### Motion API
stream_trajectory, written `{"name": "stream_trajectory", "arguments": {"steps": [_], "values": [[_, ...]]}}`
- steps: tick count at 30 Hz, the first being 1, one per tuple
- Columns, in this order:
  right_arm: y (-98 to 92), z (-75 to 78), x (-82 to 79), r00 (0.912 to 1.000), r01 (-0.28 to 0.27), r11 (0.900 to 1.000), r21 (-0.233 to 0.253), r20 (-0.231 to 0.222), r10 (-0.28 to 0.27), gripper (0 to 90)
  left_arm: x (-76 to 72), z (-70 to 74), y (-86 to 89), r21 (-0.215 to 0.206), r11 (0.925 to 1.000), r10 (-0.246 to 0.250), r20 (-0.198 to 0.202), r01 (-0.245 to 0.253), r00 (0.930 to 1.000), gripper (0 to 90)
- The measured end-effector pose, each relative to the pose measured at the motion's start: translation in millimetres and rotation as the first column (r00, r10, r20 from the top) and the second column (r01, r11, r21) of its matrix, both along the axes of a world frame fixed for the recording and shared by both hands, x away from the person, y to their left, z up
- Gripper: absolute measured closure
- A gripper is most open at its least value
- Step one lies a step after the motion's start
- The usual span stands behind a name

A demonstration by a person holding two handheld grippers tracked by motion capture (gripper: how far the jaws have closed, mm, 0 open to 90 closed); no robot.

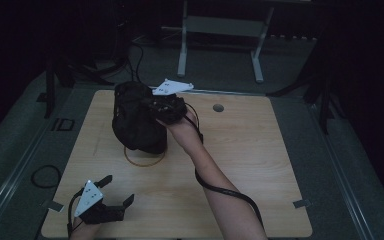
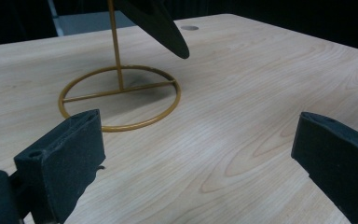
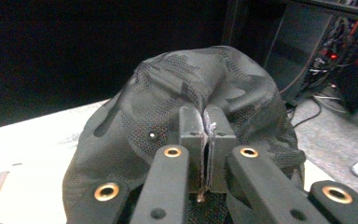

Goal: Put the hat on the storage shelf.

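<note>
R gripper [image 3: 204, 140] pinched tight on black mesh camo cap [image 3: 177, 116]; L gripper [image 2: 196, 158] wide apart, idle. Risk: a tug tips the thin gold wire stand [image 2: 119, 93] w/ cap.

cap [image 3: 186, 107] is black with a dark tone-on-tone camo mesh, one tiny silver eyelet in it. stand [image 2: 120, 97] under it, at the cap's 6 o'clock, is gold wire. table [image 1: 260, 165] is pale wood grain. both grippers black, left gripper [image 1: 117, 189] and right gripper [image 3: 206, 122], with brass rivets on the right one.
</note>
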State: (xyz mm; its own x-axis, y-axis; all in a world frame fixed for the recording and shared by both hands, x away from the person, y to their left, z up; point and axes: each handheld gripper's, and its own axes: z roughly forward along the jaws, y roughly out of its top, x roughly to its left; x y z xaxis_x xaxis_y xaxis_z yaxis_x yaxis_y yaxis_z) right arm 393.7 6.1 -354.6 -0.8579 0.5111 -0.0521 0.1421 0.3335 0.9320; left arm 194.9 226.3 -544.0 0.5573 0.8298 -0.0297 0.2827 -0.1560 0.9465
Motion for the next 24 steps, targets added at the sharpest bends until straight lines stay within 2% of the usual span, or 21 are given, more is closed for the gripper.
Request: {"name": "stream_trajectory", "arguments": {"steps": [2, 8, 9, 10, 15, 18, 22, 24], "values": [[0.7, -0.1, -0.6, 1.0, -0.001, 1.0, -0.002, 0.004, 0.001, 84.4, 0.3, -0.4, -0.4, -0.002, 1.0, -0.005, -0.004, 0.005, 1.0, 2.9], [2.2, -1.1, -0.7, 0.9994, -0.03, 0.999, 0.011, -0.016, 0.03, 60.1, 0.0, -0.4, -1.9, -0.006, 0.9999, -0.012, -0.006, 0.012, 0.9999, 2.9], [2.2, -1.1, -0.7, 0.9994, -0.03, 0.999, 0.011, -0.016, 0.03, 60.1, 0.0, -0.4, -1.9, -0.006, 0.9999, -0.012, -0.006, 0.012, 0.9999, 2.9], [2.6, -0.9, -1.4, 0.9993, -0.032, 0.999, 0.008, -0.017, 0.032, 53.3, 0.2, -0.6, -1.8, -0.007, 0.9999, -0.014, -0.007, 0.014, 0.9999, 2.9], [1.2, 0.8, -4.0, 0.9994, -0.032, 0.999, 0.004, -0.009, 0.032, 46.3, 0.6, -1.0, -2.1, -0.011, 0.9998, -0.016, -0.01, 0.016, 0.9998, 2.9], [-3.8, 3.0, -5.8, 0.9988, -0.047, 0.999, 0.016, -0.011, 0.047, 39.2, 0.6, -1.3, -2.5, -0.015, 0.9997, -0.019, -0.012, 0.019, 0.9998, 2.9], [-7.6, 3.0, -6.2, 0.9988, -0.045, 0.999, 0.017, -0.016, 0.045, 36.1, 1.0, -1.6, -3.0, -0.02, 0.9996, -0.02, -0.017, 0.019, 0.9997, 2.9], [-12.6, 2.2, -6.6, 0.9984, -0.05, 0.998, 0.025, -0.026, 0.05, 30.4, 0.9, -1.5, -3.1, -0.023, 0.9995, -0.022, -0.017, 0.021, 0.9996, 2.9]]}}
